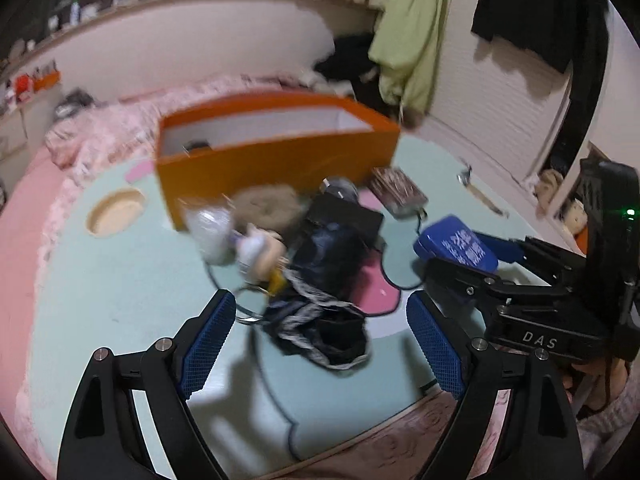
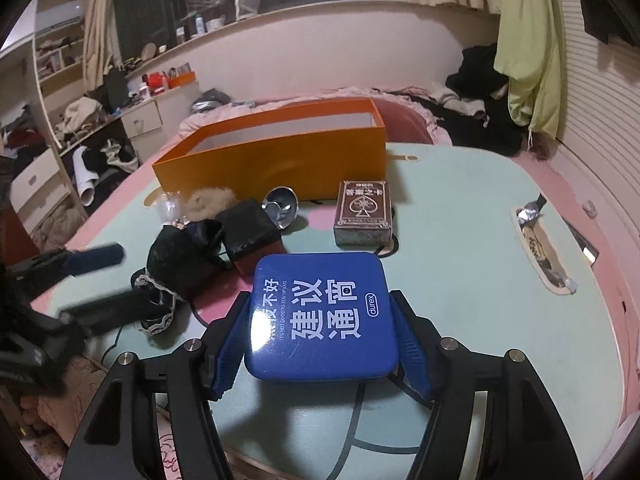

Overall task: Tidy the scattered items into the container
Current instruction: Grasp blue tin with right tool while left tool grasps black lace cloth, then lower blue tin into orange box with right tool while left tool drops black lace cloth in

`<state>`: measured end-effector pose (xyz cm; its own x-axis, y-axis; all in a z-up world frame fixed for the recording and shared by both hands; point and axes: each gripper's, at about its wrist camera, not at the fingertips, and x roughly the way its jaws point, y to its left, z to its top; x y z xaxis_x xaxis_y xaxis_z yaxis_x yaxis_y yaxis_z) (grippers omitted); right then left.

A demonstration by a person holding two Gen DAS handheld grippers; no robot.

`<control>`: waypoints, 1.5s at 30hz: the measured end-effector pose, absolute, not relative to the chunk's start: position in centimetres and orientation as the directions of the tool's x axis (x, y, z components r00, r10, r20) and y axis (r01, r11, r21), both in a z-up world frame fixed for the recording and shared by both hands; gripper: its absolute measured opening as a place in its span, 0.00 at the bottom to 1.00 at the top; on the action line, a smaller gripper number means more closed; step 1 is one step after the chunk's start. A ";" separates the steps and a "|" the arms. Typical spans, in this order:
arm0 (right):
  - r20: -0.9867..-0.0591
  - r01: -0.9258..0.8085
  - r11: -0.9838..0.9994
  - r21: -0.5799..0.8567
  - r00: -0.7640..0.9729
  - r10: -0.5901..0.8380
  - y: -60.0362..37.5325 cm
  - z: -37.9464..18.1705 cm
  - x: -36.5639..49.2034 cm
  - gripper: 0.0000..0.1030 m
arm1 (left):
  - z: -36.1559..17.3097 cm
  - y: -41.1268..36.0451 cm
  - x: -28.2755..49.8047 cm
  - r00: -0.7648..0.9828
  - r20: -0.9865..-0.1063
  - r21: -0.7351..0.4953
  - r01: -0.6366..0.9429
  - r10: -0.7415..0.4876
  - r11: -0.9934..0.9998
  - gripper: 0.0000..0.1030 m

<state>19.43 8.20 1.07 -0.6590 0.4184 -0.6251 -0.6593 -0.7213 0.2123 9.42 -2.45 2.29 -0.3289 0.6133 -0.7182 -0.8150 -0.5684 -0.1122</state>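
An open orange box [image 2: 276, 152] [image 1: 276, 164] stands at the back of the mint-green table. My right gripper [image 2: 322, 340] is shut on a flat blue tin [image 2: 320, 316] with white lettering, both blue pads pressed on its sides; the tin [image 1: 456, 244] also shows at the right in the left wrist view. My left gripper [image 1: 320, 340] stands open above a crumpled black cloth with lace trim [image 1: 320, 328] [image 2: 160, 304], touching nothing. In front of the box lie a card pack [image 2: 362, 214], a black block [image 2: 250, 232], a silver cup [image 2: 280, 206], a fur puff [image 1: 266, 204], a small doll [image 1: 256, 250].
A bare stretch of the mint table [image 2: 460, 248] lies right of the card pack, with a slot [image 2: 540, 248] near its right edge and a round cup hole [image 1: 116, 212] at the left. A pink bed [image 1: 100, 132], hanging clothes [image 2: 528, 52] and cluttered shelves [image 2: 60, 92] surround it.
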 end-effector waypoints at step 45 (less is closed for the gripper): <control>-0.643 -0.669 -0.707 0.230 -0.650 0.405 20.0 7.9 5.9 0.64 | 8.0 2.8 -4.4 -0.437 -0.614 -0.183 -0.731 0.657 -0.657 0.29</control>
<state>5.91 20.04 7.88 -0.6498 0.4051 -0.6431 -0.6686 -0.7071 0.2301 -4.42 2.78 8.03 -0.4370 0.6573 -0.6140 -0.7311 -0.6572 -0.1831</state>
